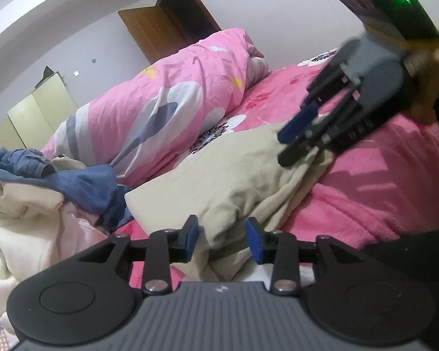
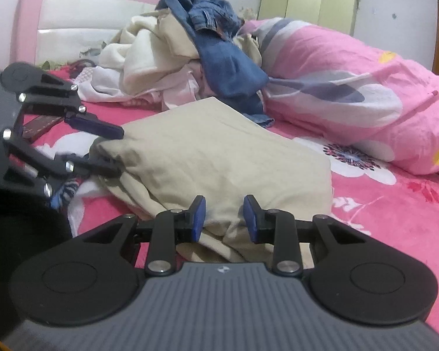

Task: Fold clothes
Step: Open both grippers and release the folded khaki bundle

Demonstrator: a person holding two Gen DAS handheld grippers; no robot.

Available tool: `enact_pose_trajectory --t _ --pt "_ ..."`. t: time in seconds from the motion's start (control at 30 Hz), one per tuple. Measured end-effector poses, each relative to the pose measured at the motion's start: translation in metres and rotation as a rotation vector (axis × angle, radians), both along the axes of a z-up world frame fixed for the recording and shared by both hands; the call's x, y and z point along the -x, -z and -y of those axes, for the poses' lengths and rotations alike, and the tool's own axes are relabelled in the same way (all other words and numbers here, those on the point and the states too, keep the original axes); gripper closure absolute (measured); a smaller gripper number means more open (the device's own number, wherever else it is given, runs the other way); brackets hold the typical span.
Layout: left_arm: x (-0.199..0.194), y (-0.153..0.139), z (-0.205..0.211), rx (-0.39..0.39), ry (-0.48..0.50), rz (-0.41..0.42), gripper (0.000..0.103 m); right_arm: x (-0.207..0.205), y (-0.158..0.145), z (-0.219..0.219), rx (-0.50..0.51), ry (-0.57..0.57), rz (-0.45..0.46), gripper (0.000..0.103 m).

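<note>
On the pink floral bed (image 2: 395, 219) the folded beige garment (image 2: 219, 158) lies between us, both tongs, left (image 1: 221, 239) and right (image 2: 224, 219), apart around its near edges; we should press the fold flat before withdrawing.

Both wrist views sit low and close over the bed (image 1: 380, 181), facing across it from opposite sides; both share the beige garment (image 1: 234, 169) (image 2: 219, 152) and clothes pile (image 2: 175, 52)
</note>
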State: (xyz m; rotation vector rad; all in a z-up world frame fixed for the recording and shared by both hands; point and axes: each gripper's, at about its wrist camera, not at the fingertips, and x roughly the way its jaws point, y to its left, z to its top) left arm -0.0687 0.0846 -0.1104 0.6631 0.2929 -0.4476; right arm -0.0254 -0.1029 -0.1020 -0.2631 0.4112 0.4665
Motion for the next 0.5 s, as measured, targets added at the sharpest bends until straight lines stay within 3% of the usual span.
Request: enact_pose_trajectory --t 0.13,0.2,0.27,0.37,0.5 --pt "-0.001 -0.002 -0.004 0.035 -0.001 -0.015 0.064 0.001 -0.019 0.005 -0.02 0.043 0.054 0.075" --pt "-0.002 -0.003 -0.006 0.057 0.0 -0.022 0.064 -0.004 -0.015 0.011 -0.031 0.09 0.037 0.075" --pt "-0.002 -0.004 -0.007 0.078 0.002 -0.03 0.063 -0.01 0.008 0.015 -0.031 0.112 -0.011 0.075" --pt "-0.001 -0.008 -0.008 0.1 -0.006 -0.039 0.063 -0.014 0.019 0.033 -0.194 0.146 -0.059 0.075" --pt "0.0 -0.023 -0.019 0.208 -0.025 -0.097 0.056 -0.015 0.018 0.03 -0.171 0.142 -0.057 0.074"
